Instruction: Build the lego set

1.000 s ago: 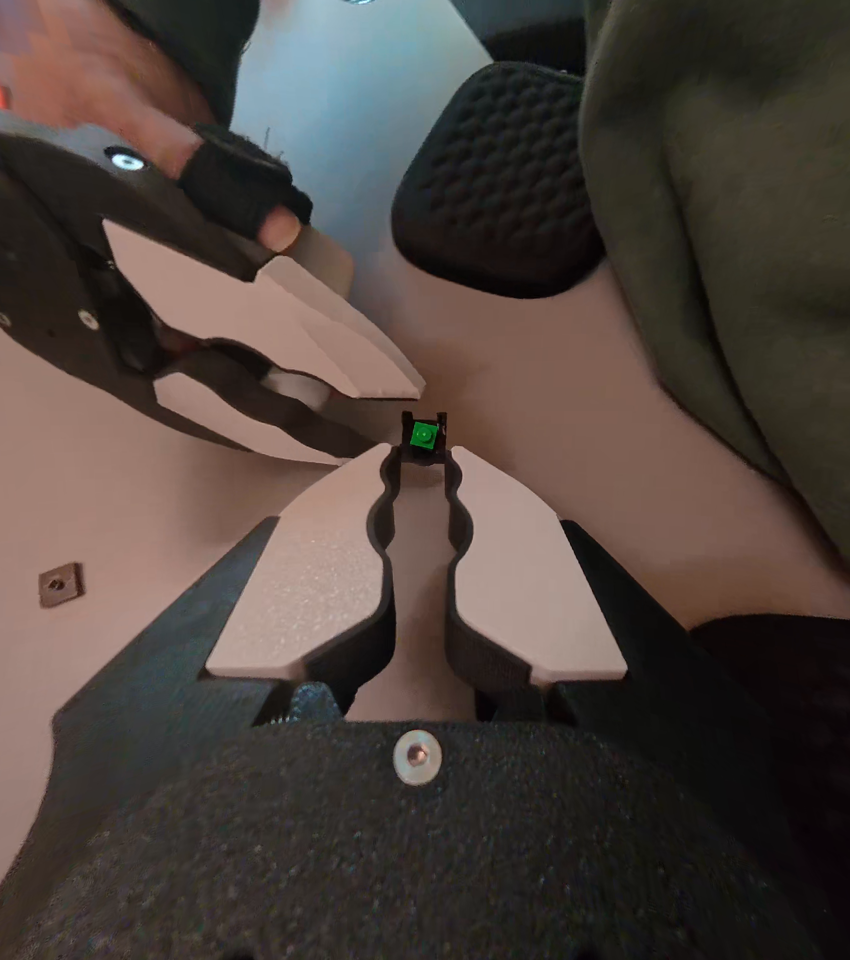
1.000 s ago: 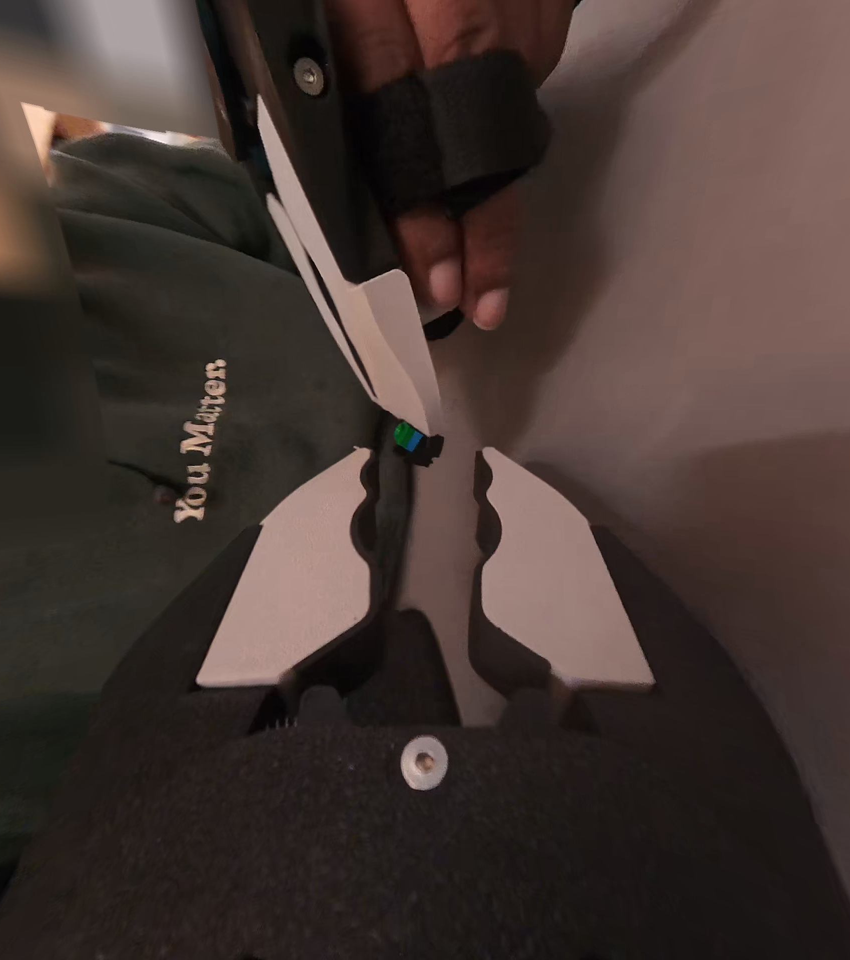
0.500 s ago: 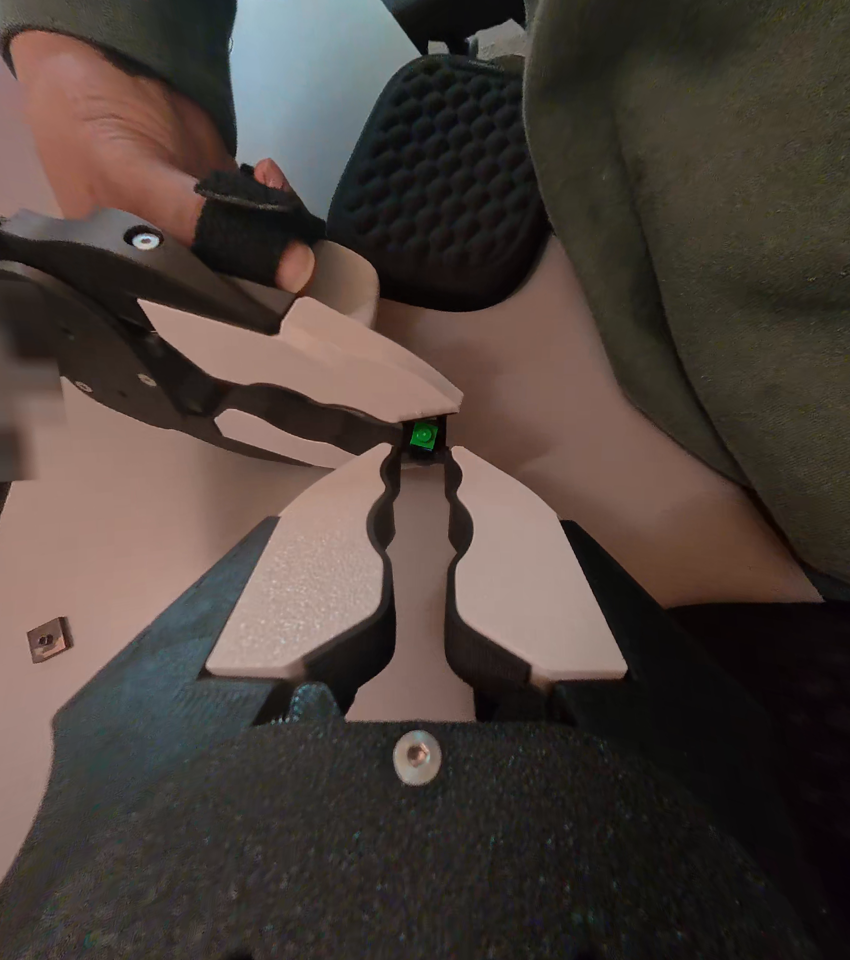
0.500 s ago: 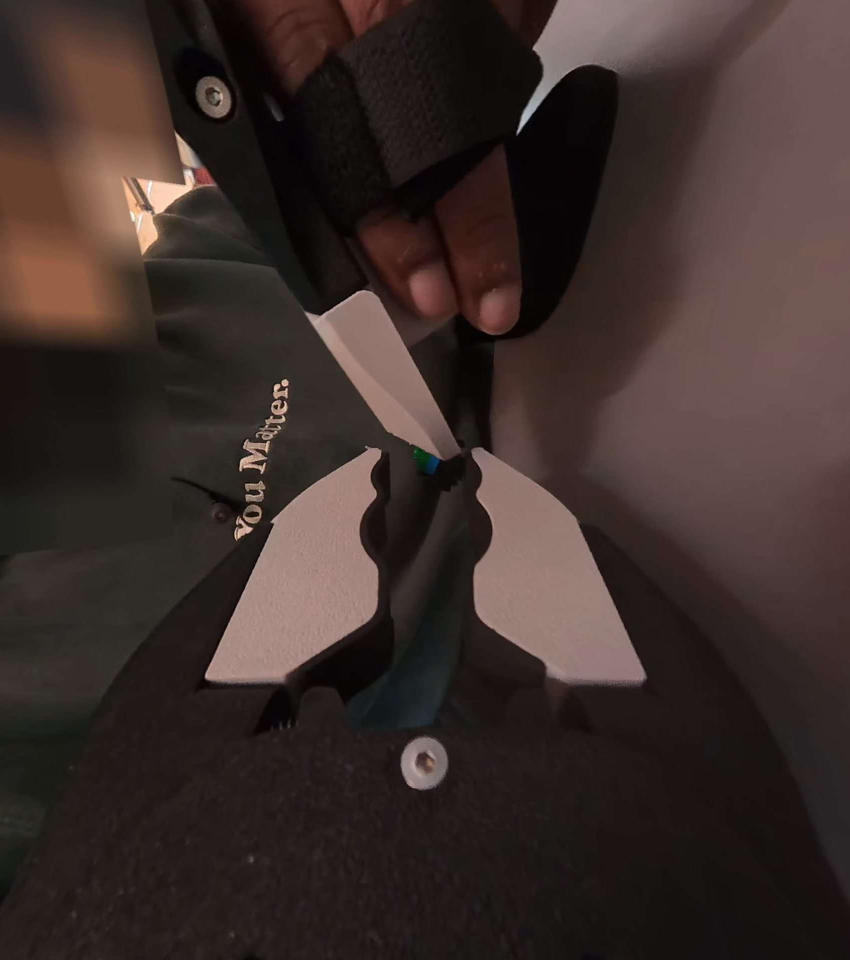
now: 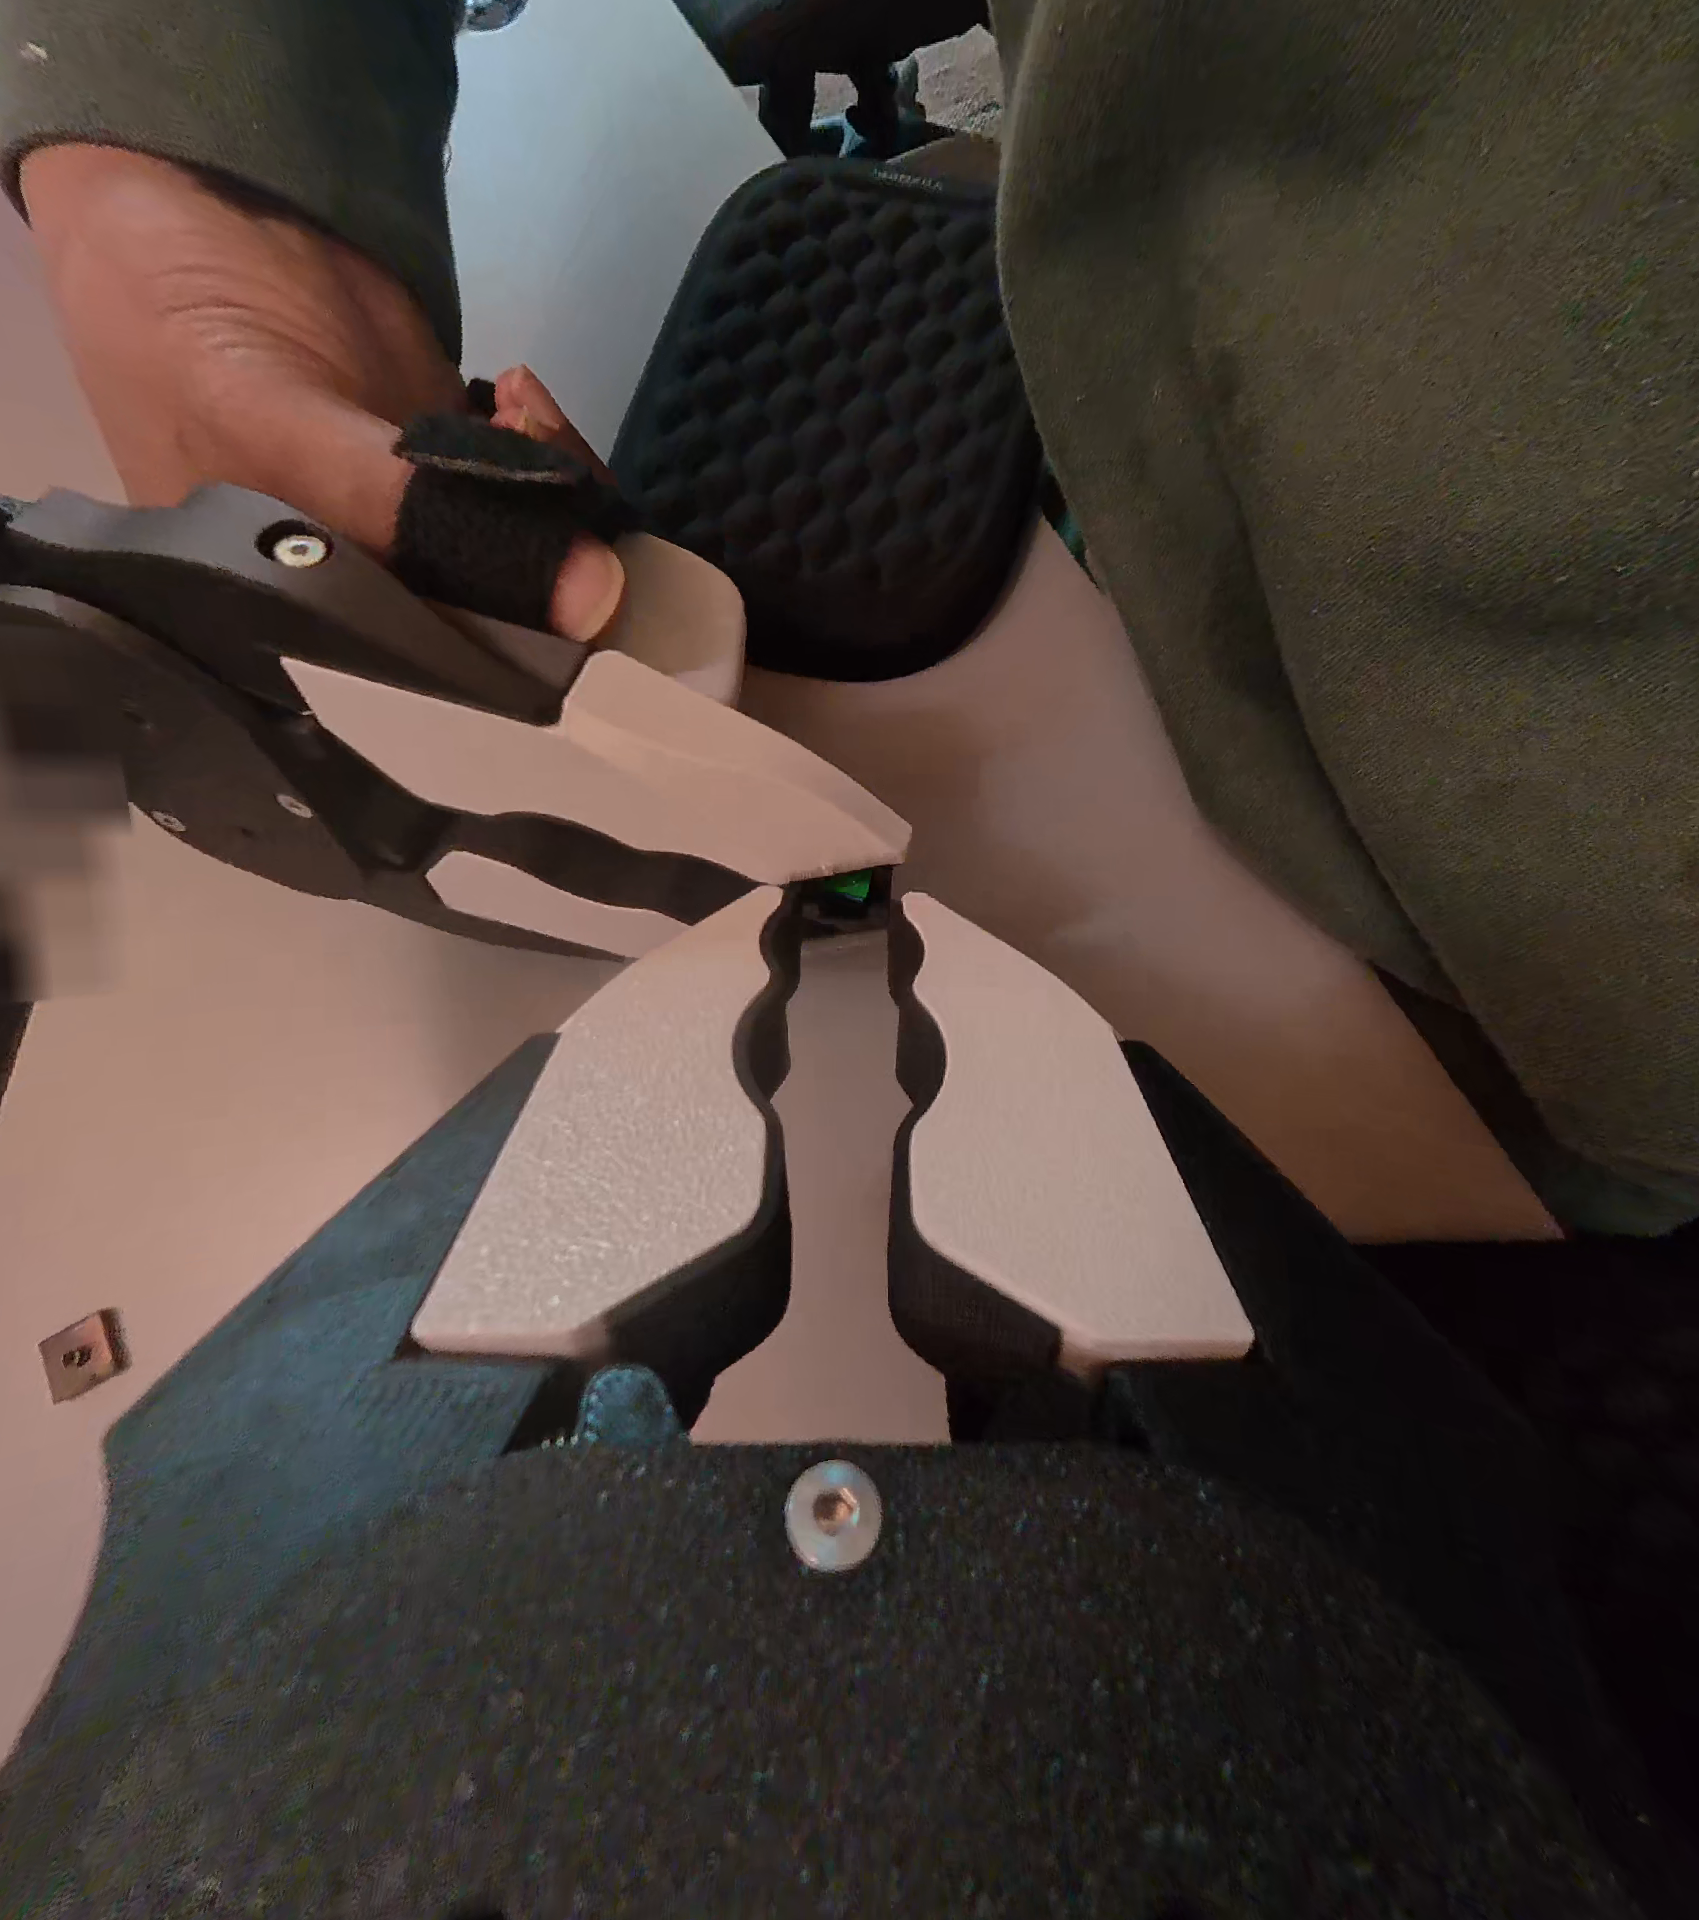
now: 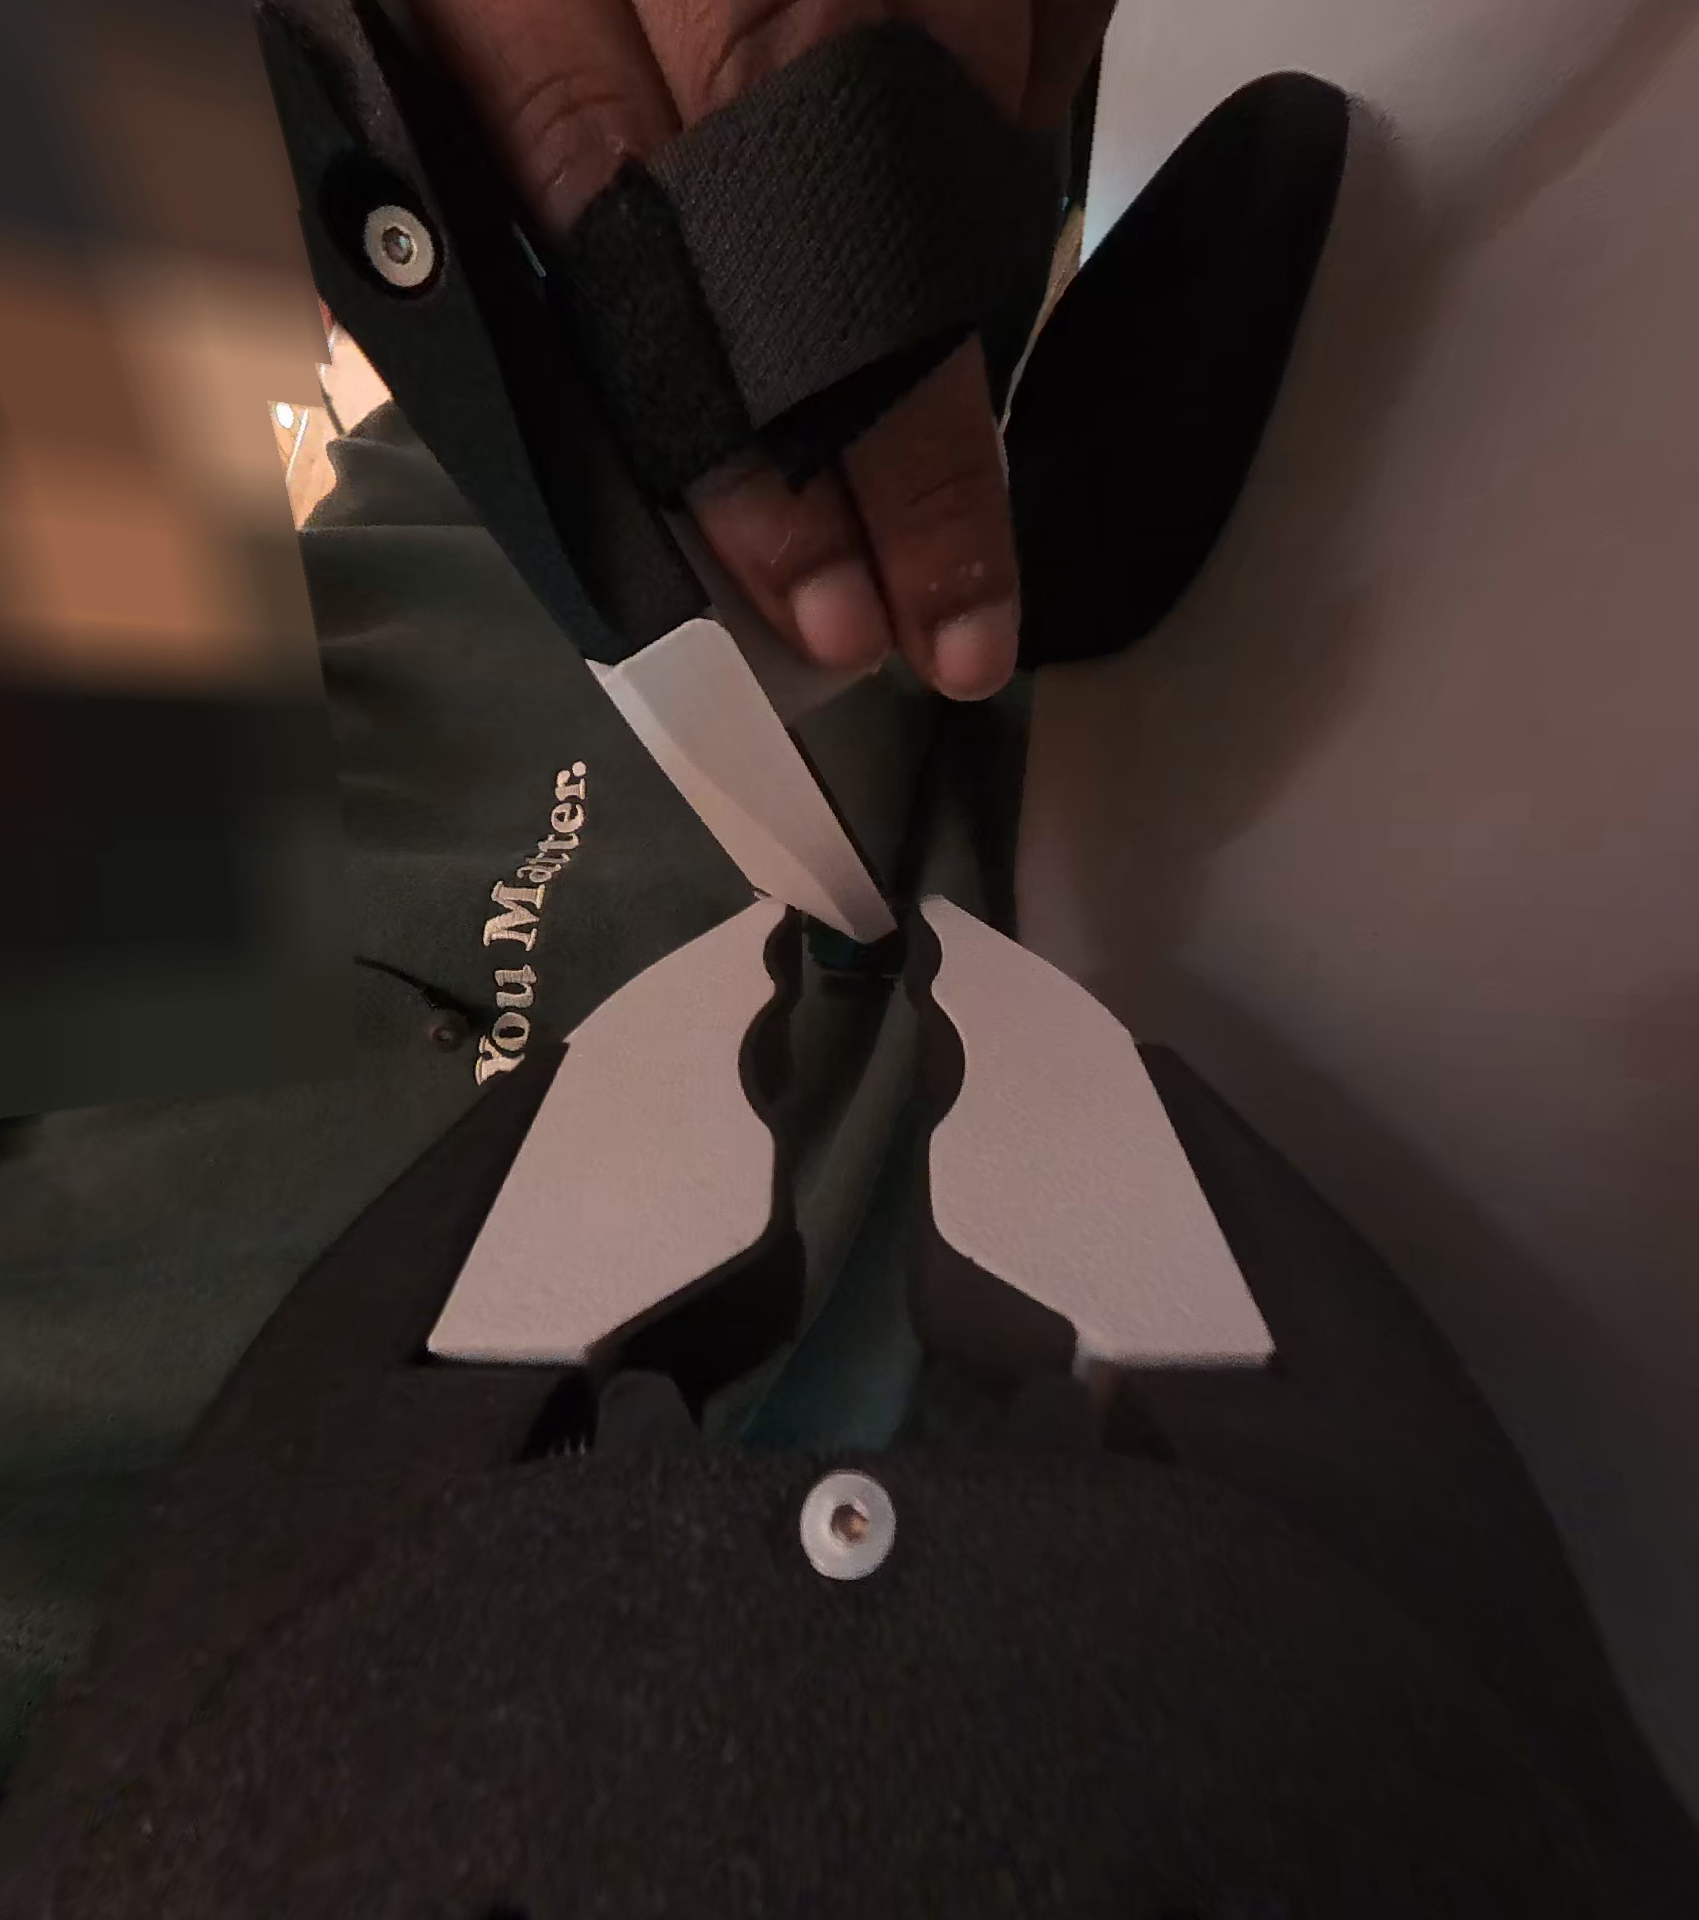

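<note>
A small lego piece (image 5: 850, 886), green on a black part, sits between the tips of my left gripper (image 5: 843, 906), which is shut on it above the pale table. My right gripper (image 5: 837, 871) comes in from the left, held by a hand, and its two white fingers close over the same piece from above and below. In the right wrist view the piece (image 6: 850, 951) looks dark and fills the narrow gap at my right gripper (image 6: 857, 920). The left gripper's white fingers (image 6: 772, 790) reach down into that gap. Most of the piece is hidden by the fingers.
A person's green sweatshirt (image 5: 1396, 520) fills the right side, close to both grippers. A black honeycomb-textured pad (image 5: 824, 416) lies behind the grippers. A small square metal nut (image 5: 81, 1354) lies on the pale table (image 5: 201, 1091) at the left. Left and right tips are no more than a few centimetres apart.
My right gripper moved in from the left onto the piece, and its fingers narrowed around it. My left gripper stayed shut on the piece.
</note>
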`<state>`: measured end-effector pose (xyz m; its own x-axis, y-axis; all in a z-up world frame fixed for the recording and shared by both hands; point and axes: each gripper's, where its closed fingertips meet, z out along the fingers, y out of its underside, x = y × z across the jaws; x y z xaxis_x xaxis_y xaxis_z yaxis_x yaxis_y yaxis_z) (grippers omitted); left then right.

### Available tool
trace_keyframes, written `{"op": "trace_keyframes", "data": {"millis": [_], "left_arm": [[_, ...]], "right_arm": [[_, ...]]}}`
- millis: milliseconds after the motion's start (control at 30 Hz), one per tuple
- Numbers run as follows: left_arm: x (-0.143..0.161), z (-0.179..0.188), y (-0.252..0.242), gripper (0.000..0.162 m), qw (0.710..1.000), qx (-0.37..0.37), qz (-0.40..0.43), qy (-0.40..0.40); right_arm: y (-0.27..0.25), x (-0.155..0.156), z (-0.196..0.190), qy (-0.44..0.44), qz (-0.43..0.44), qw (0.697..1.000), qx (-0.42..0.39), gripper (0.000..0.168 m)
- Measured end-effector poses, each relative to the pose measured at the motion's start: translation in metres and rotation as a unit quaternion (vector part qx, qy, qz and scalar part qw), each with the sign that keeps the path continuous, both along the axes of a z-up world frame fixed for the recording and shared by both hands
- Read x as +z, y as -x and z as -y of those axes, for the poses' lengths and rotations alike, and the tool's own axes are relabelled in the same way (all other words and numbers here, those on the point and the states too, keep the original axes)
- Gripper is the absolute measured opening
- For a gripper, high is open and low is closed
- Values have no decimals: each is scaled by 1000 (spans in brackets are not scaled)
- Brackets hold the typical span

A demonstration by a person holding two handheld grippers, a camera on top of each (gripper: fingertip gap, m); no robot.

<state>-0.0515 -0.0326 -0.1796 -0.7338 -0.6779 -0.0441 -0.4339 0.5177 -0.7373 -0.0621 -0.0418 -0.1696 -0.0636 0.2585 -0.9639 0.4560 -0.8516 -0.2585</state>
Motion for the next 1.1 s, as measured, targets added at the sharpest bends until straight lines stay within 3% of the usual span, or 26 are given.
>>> {"op": "trace_keyframes", "data": {"millis": [500,767,967,1100], "left_arm": [[21,29,10,16,990,-91,13,107],[22,34,19,16,979,-123,5,160],[22,30,23,16,977,-110,10,180],[25,22,23,17,984,-60,33,165]], "right_arm": [[8,18,27,-35,-83,995,33,16],[16,18,32,-98,-95,990,33,16],[22,16,26,-131,-102,986,-7,15],[23,18,16,-147,-105,982,-47,15]]}}
